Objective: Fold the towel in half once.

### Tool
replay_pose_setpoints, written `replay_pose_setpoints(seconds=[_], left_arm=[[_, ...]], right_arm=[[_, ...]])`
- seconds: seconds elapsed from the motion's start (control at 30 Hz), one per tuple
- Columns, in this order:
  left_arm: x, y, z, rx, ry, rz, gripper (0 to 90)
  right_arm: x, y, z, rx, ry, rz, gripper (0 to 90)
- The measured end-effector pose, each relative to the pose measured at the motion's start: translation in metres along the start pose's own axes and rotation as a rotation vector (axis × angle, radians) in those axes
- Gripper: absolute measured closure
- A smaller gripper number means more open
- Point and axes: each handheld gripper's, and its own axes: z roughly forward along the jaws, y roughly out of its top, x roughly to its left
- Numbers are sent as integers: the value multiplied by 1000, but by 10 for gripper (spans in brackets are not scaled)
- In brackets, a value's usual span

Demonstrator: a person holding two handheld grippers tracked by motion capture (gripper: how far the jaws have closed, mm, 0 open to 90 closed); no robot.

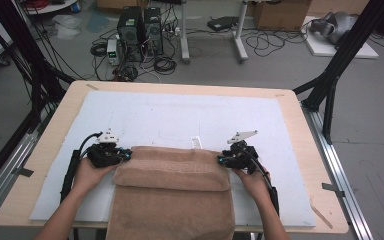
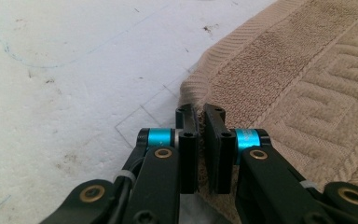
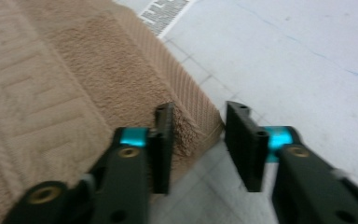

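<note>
A beige towel [image 1: 172, 192] lies folded at the lower middle of the high view, on a white sheet [image 1: 180, 117] covering the wooden table [image 1: 300, 125]; its lower part hangs over the table's near edge. The left gripper [image 1: 126, 155] sits at the fold's upper left corner, and in the left gripper view its jaws are pinched together on the towel's [image 2: 279, 79] edge. The right gripper [image 1: 221, 160] sits at the upper right corner; its jaws stand apart, the towel [image 3: 65, 79] corner between them, unpressed.
</note>
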Motion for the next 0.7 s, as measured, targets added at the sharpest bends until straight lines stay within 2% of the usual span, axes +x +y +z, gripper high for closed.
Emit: replay_pose_setpoints(seconds=[0.03,0.1,0.23,0.4,0.57,0.7], left_arm=[[0,0,0,0,0,-3,842],[0,0,0,0,0,-1,842],[0,1,-5,-12,-6,4,842],[-3,5,-22,-90,5,6,843],[-16,5,-52,-162,-23,17,844],[-39,-4,-80,-189,-60,69,844]], right_arm=[[1,1,0,1,13,-12,801],[3,1,1,5,20,-32,825],[-1,0,0,-1,53,-2,832],[-1,3,-11,-42,88,-7,831],[10,10,-47,-122,125,-48,832],[36,7,-81,-166,143,-120,832]])
